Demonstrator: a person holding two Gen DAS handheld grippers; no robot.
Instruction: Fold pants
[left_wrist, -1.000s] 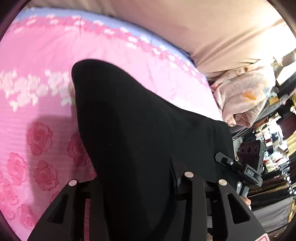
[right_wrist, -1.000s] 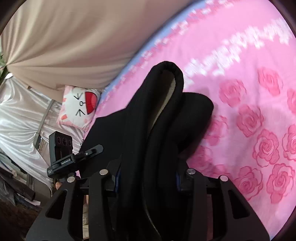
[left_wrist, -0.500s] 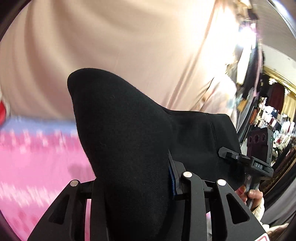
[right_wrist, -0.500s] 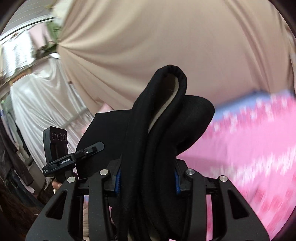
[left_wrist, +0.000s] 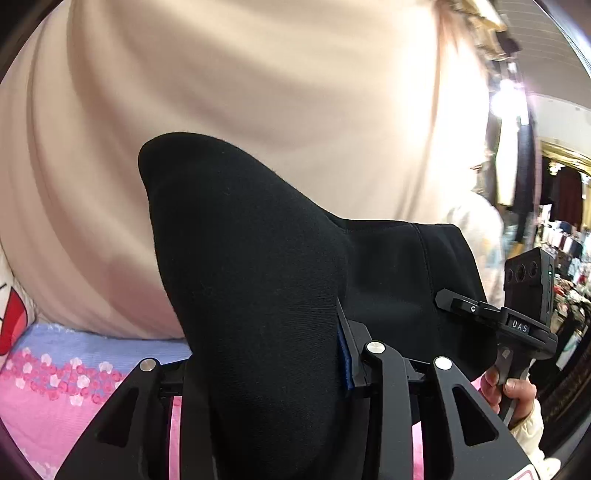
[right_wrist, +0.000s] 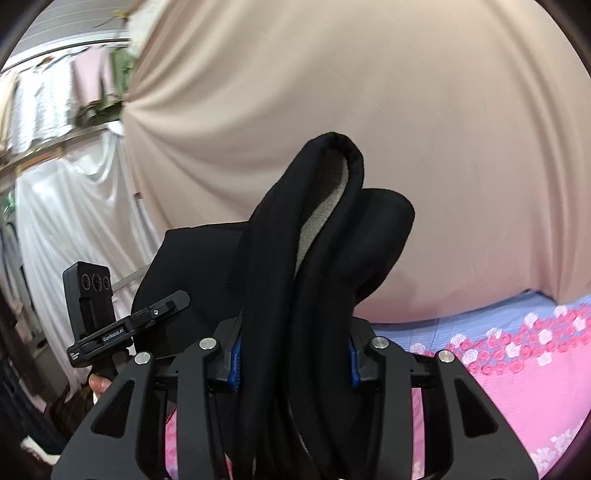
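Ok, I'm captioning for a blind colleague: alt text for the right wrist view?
The right tongs clamp bunched black pants with pale fleecy lining, held above a pink rose-print bedspread. Behind hangs a beige curtain; the left tongs show at left.

pants (left_wrist: 251, 266) | black, pale fleecy lining | bunched, raised above the pink bed
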